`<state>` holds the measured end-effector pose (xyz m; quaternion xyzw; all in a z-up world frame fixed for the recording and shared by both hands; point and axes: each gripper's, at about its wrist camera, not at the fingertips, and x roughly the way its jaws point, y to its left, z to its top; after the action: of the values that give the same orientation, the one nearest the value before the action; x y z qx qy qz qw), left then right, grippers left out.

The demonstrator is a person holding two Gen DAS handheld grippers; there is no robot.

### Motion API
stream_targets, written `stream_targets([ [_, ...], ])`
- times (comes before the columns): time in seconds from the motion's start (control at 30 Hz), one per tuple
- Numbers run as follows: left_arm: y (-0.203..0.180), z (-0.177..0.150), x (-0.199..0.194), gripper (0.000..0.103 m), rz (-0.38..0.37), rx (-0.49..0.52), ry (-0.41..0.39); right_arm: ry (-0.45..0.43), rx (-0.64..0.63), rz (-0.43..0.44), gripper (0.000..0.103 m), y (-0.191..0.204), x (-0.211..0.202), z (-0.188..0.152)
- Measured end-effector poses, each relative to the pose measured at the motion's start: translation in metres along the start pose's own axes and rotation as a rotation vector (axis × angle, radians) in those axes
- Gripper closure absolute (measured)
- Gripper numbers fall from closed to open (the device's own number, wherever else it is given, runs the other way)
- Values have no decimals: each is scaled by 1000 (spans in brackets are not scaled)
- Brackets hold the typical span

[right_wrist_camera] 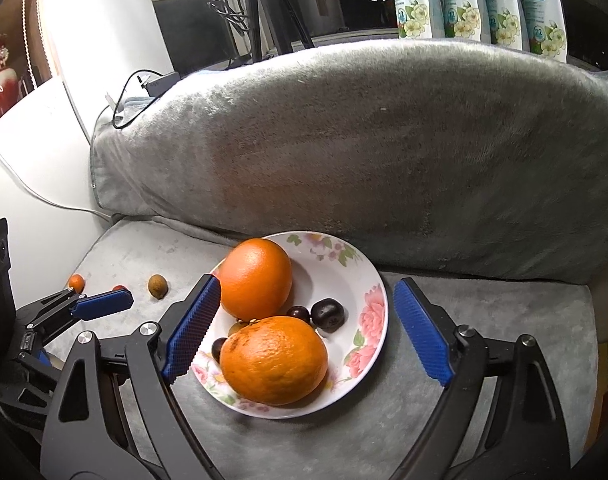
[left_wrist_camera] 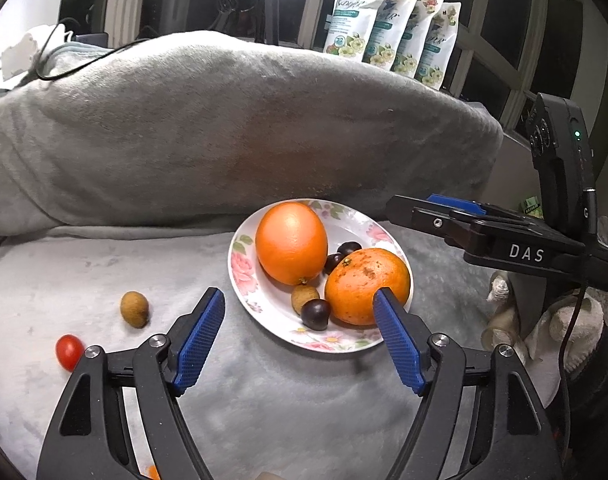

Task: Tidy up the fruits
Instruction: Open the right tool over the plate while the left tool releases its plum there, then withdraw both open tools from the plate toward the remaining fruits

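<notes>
Through the left wrist camera we see our left gripper spread wide and empty, its blue pads clear of everything. Just beyond and between its fingertips sits the floral plate on the grey blanket. On the plate lie a smooth orange toward the back and a speckled orange nearer the right finger, whose tip overlaps it in this view; whether they touch we cannot tell. Between the oranges rest a brown longan and dark round fruits. Off the plate, to the left of the gripper, a second longan and a cherry tomato lie on the blanket. The right gripper reaches in from the right edge, near the plate's far rim.

From the right wrist camera we see our right gripper released too, jaws wide, nothing pinched. The plate lies between its fingers, with the speckled orange closest to us and the smooth orange behind, just beside the left finger's tip. The left gripper shows at the left, with the loose longan beyond it.
</notes>
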<state>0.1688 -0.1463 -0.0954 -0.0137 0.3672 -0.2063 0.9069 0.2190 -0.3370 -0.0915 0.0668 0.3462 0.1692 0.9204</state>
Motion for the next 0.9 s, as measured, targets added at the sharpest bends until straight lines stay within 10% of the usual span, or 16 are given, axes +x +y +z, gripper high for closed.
stream_targets([
  [0.9,78,-21,-54,26,100,-146,-51,-64,-80,36,12,69,-25,-27],
])
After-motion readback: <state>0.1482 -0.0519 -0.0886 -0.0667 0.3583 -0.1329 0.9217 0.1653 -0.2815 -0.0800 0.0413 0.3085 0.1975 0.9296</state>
